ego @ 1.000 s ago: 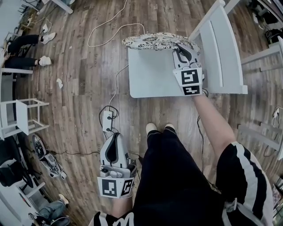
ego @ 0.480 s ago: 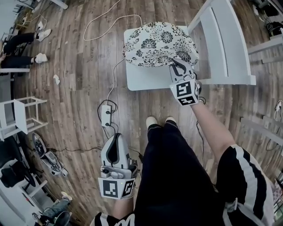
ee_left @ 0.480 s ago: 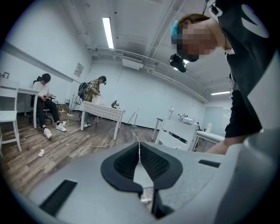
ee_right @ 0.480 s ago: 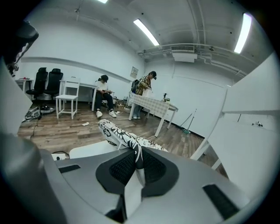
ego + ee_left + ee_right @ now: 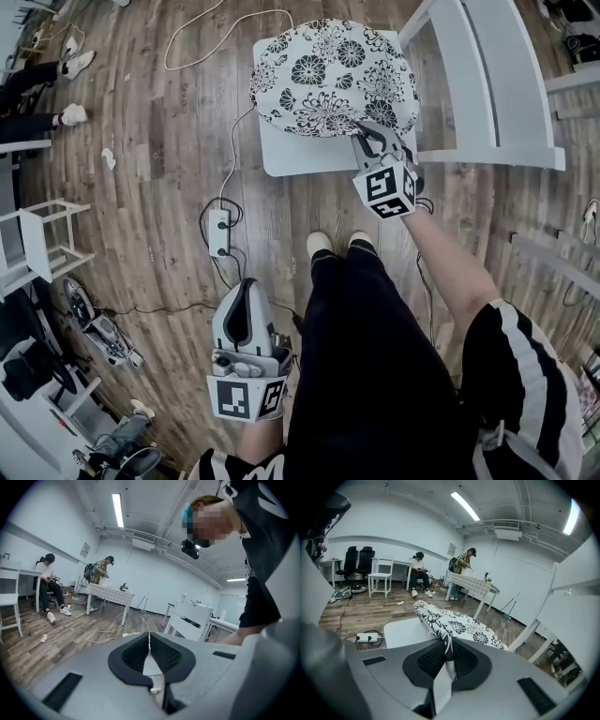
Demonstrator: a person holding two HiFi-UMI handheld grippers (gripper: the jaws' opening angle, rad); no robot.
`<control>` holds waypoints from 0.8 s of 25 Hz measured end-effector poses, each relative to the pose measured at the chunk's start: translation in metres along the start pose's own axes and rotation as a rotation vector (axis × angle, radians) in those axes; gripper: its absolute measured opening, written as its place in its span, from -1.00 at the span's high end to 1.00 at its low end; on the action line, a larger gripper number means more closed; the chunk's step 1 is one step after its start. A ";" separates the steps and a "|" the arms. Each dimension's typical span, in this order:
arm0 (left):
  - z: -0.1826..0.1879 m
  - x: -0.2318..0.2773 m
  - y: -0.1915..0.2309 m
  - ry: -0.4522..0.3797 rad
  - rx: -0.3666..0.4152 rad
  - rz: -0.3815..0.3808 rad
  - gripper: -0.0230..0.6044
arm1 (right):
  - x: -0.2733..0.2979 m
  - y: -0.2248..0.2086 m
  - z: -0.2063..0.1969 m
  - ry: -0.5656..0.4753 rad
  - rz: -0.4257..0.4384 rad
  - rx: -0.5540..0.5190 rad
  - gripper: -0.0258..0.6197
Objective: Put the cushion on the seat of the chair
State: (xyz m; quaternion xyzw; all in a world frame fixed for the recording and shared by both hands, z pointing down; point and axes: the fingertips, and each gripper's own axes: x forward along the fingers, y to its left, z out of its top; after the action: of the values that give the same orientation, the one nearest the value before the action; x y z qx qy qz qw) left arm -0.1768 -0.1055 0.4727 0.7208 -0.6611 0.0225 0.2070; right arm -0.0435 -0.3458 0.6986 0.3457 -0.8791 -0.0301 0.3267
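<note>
Seat (image 5: pixel 281 155) of the chair (image 5: pixel 497 84) lies under the floral cushion (image 5: pixel 336 80), whose near edge the right gripper (image 5: pixel 361 131) pinches just above the seat. Lower that edge flat and centred before releasing. The left gripper (image 5: pixel 246 314), pressed together and empty, hangs well away from the seat.

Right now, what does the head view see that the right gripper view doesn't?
Only the head view shows the left claw and the shoes of the person holding the grippers. Only the right gripper view shows the ceiling lights and someone standing at a checked table. Both show the right claw pinching the edge of the flowery cushion, the white chair seat under it, and the power strip on the floor.
</note>
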 end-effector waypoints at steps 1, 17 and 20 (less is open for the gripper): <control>0.000 0.002 0.001 0.001 -0.001 -0.002 0.88 | 0.001 0.004 -0.003 0.008 0.008 -0.006 0.82; -0.018 0.001 0.018 0.028 -0.010 -0.033 0.88 | 0.014 0.066 -0.050 0.114 0.105 -0.110 0.82; -0.018 0.003 0.020 0.033 -0.015 -0.037 0.88 | 0.016 0.069 -0.053 0.126 0.108 -0.109 0.82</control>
State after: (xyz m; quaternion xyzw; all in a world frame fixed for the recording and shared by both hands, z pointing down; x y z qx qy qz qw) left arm -0.1913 -0.1028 0.4953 0.7308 -0.6445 0.0256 0.2234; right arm -0.0611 -0.2938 0.7687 0.2808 -0.8712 -0.0382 0.4008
